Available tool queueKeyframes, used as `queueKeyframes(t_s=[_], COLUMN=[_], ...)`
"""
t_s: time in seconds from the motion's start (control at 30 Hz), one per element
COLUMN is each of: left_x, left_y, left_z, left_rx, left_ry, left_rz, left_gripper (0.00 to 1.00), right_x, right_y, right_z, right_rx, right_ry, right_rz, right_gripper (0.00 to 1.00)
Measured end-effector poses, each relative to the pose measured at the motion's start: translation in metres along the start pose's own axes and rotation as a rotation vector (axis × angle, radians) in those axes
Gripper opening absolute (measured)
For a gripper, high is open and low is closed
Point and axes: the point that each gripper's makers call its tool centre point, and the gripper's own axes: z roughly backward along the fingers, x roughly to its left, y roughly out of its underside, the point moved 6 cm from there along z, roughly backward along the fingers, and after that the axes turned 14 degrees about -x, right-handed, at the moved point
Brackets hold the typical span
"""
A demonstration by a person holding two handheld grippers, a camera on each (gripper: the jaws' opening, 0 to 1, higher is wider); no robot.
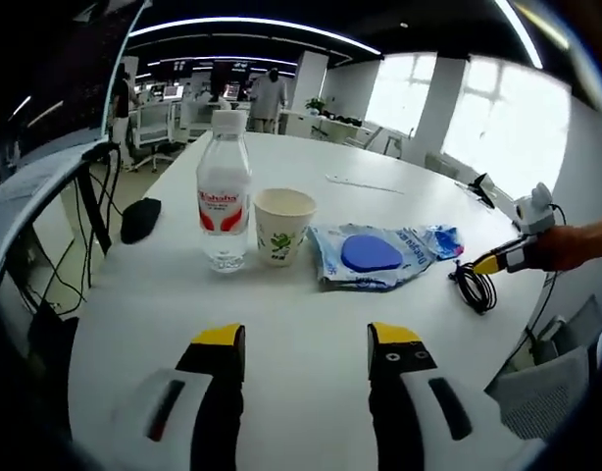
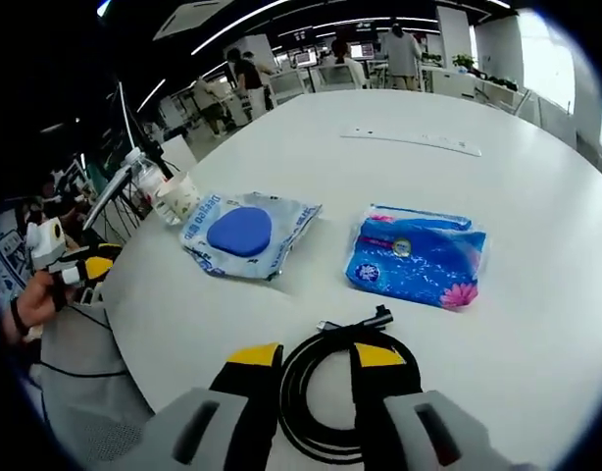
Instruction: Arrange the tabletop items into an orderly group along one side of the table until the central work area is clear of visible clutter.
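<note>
Here's the white table (image 1: 311, 324), and along its near edge in the left gripper view a row is already forming: a water bottle (image 1: 224, 196) standing upright, a paper cup (image 1: 283, 226) just beside it, then a clear packet with a blue disc inside (image 1: 372, 255) lying flat next to the cup. A dark pouch (image 1: 140, 218) sits apart, off by the far rim past the bottle. The left gripper (image 1: 306, 358) hangs over bare tabletop short of that row, jaws apart and nothing between them. Over to the right gripper view: the right gripper (image 2: 316, 355) is down at a coiled black cable (image 2: 340, 392), jaws apart and straddling one side of the coil, not clamped on it as far as I can see. Just beyond the cable lies a blue tissue pack (image 2: 416, 257), out in the open middle of the table, apart from the disc packet (image 2: 246, 234). Further back a long thin strip (image 2: 411, 140) lies on its own, well away from everything. So my read is partway there: bottle, cup and packet look grouped along one side, while the cable, the tissue pack, the strip and likely the pouch are yet to be brought over. The cable looks like the piece in hand right now.
</note>
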Motion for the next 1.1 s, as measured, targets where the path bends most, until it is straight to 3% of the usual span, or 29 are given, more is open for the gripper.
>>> queueKeyframes(t_s=[0.27,0.43,0.63,0.93,1.1], left_x=[0.002,0.005,0.010,0.009,0.008], left_y=[-0.005,-0.007,-0.008,-0.010,-0.015], left_z=[0.013,0.014,0.015,0.022,0.030], left_rx=[0.006,-0.006,-0.008,-0.006,-0.007], left_ry=[0.010,0.022,0.037,0.039,0.037], left_rz=[-0.023,-0.021,-0.032,-0.036,-0.041], left_gripper=[0.58,0.61,0.62,0.62,0.62], right_x=[0.004,0.008,-0.005,-0.041,-0.085], right_y=[0.017,0.016,0.016,0.000,-0.024], right_z=[0.007,0.012,0.019,0.024,0.011], right_rx=[0.024,0.024,0.002,-0.059,-0.080], right_ry=[-0.008,-0.016,0.030,0.139,0.210], right_rz=[-0.012,0.019,-0.009,-0.044,-0.073], right_gripper=[0.32,0.34,0.32,0.26,0.25])
